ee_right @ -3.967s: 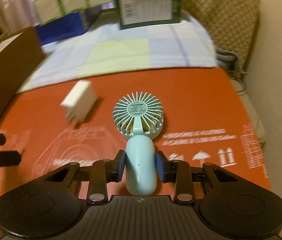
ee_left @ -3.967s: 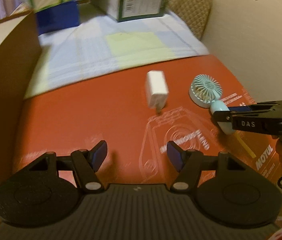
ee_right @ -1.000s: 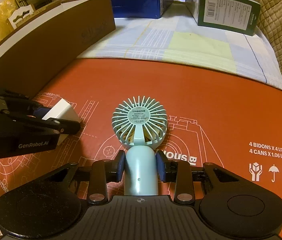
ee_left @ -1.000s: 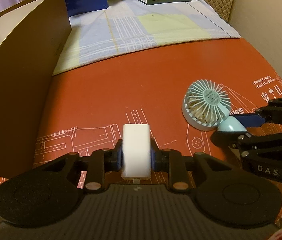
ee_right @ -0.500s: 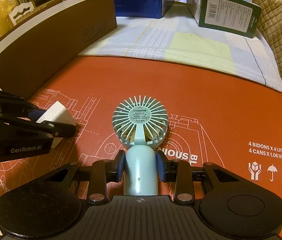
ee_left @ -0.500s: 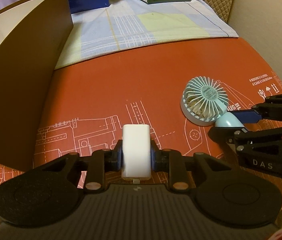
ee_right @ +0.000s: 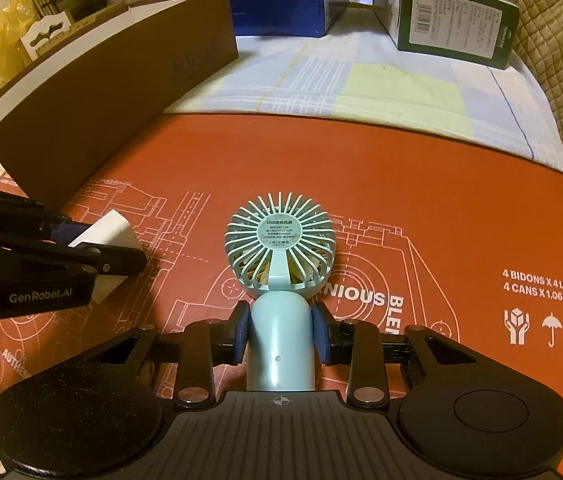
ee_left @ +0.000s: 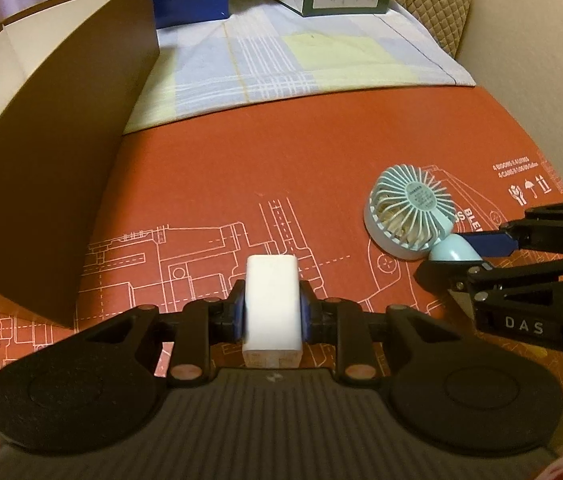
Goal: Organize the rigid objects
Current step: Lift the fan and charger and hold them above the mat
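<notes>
- Right, underfoot is a flattened red carton (ee_left: 241, 168) printed with white line drawings, spread over a bed; beyond it a pale blue-and-yellow checked cloth (ee_left: 301, 60) runs to a quilted cushion (ee_right: 553, 40) by the cream wall.
- Along the left stands a long brown box (ee_left: 53, 140) with a white inner face; what it holds is hidden from both views.
- At the back, a green-and-white carton (ee_right: 453, 20) and a blue box (ee_right: 277, 12) with green-striped packs on top.
- Left hand-held gripper (ee_left: 272, 314) is clamped on the white charger block (ee_left: 272, 300), prongs toward the camera, just over the red carton.
- Right hand-held gripper (ee_right: 280, 334) is clamped on the handle of the light blue mini fan (ee_right: 280, 256), its grille facing up.
- Compared with four seconds ago, the charger lay loose on the carton with the left jaws apart; now it's gripped. The fan was already held then.
</notes>
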The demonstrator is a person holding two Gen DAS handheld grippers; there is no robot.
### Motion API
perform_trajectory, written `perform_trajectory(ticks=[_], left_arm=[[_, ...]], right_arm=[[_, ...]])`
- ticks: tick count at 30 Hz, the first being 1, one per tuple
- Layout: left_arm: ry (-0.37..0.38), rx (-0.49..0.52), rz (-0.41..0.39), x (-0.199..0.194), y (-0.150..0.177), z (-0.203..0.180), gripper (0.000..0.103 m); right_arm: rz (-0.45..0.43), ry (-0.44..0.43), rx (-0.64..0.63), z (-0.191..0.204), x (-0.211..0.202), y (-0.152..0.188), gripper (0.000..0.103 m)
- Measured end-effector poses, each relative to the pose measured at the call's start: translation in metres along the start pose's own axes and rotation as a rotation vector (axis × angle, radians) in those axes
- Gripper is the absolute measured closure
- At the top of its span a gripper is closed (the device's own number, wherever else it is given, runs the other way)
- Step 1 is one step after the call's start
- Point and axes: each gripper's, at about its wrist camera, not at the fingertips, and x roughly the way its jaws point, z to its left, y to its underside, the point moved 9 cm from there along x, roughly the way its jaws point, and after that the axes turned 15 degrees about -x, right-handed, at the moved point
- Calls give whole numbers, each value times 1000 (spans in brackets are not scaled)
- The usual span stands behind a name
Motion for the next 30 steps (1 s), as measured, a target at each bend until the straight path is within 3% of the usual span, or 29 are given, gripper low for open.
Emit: perform_trajectory(ticks=[13, 30], left_arm=[[8, -44, 27, 2, 5, 6, 81], [3, -22, 20, -2, 3, 2, 82]], right_arm=[[-8, -2, 33, -2, -7, 4, 73], [-7, 3, 47, -6, -9, 8, 73]])
